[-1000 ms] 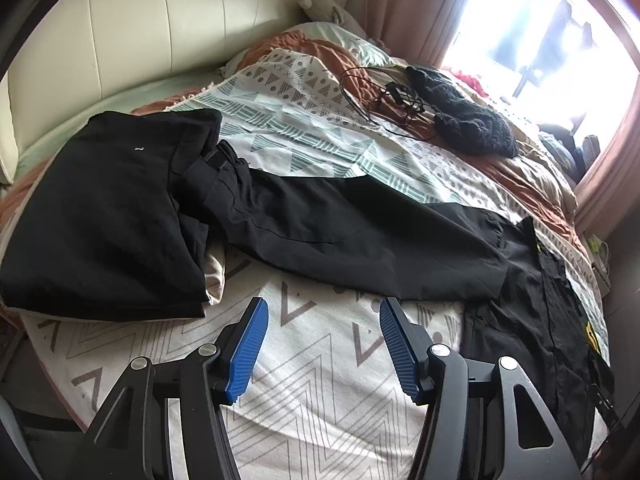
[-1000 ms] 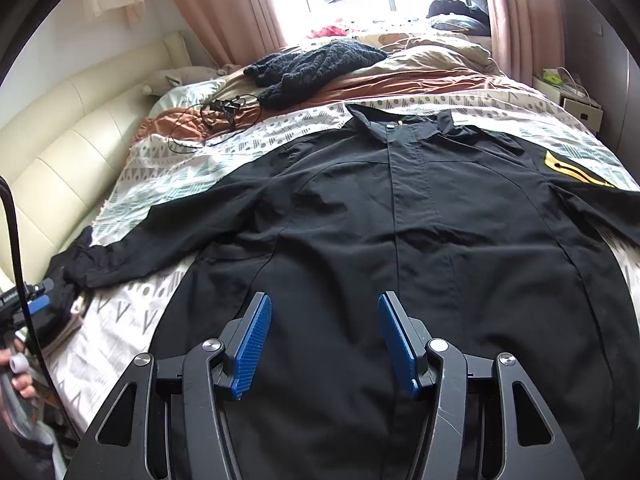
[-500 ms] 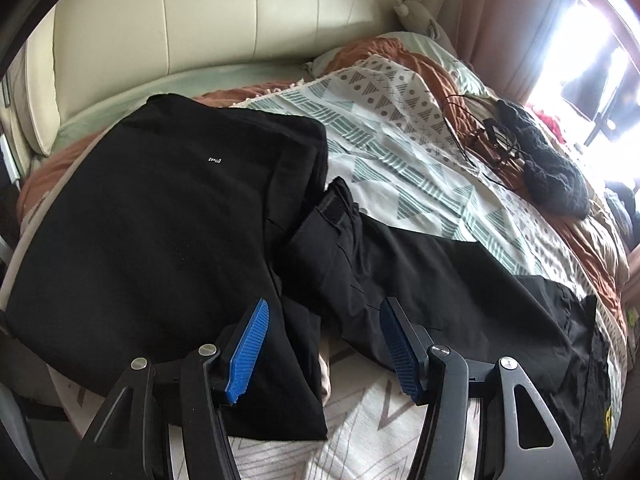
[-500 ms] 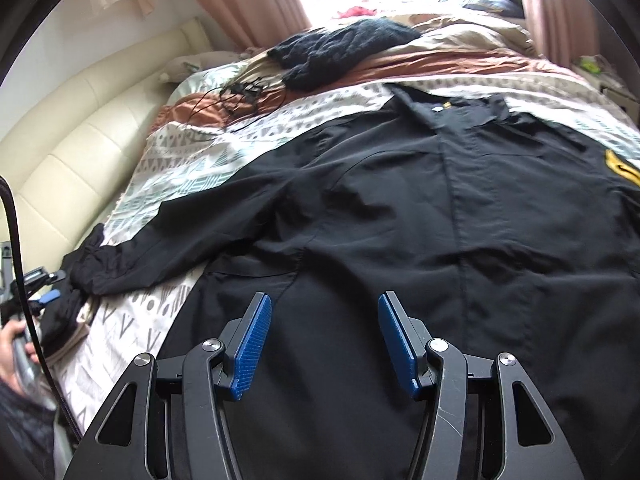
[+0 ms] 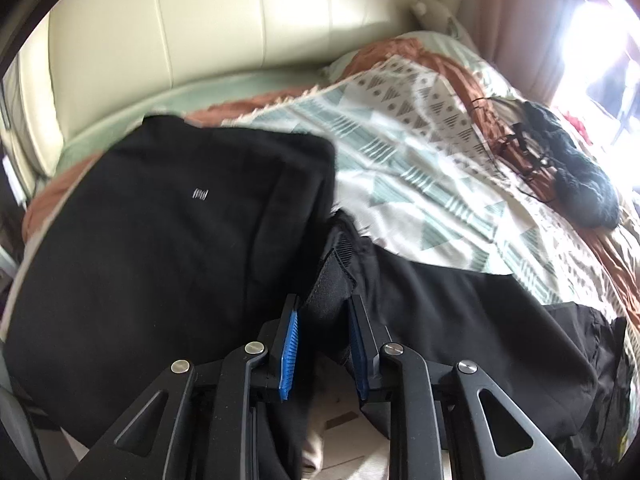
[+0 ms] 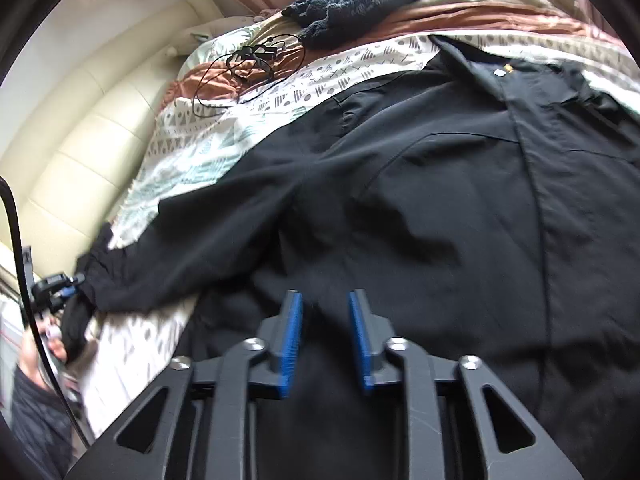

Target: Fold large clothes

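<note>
A black jacket (image 6: 460,208) lies spread face up on the patterned bedspread (image 6: 192,148), with one sleeve (image 6: 208,248) stretched to the left. In the left wrist view that sleeve's cuff (image 5: 332,280) stands up between the blue pads of my left gripper (image 5: 324,320), whose jaws are closing on it. From the right wrist view, the left gripper (image 6: 60,284) shows at the sleeve's end. My right gripper (image 6: 323,320) hovers over the jacket's side below the armpit, jaws closing, with the cloth lying under the pads and not pinched.
A folded black garment (image 5: 160,240) lies at the bed's near left corner beside the cuff. A dark knitted piece (image 5: 580,184) and tangled cables (image 6: 248,64) rest further up the bed. The cream padded headboard (image 5: 200,32) runs along the left. A person's hand (image 6: 44,348) holds the left tool.
Both grippers have narrowed from wide open. The left one moved in onto the sleeve cuff. The right one dropped lower and shifted left over the jacket's side.
</note>
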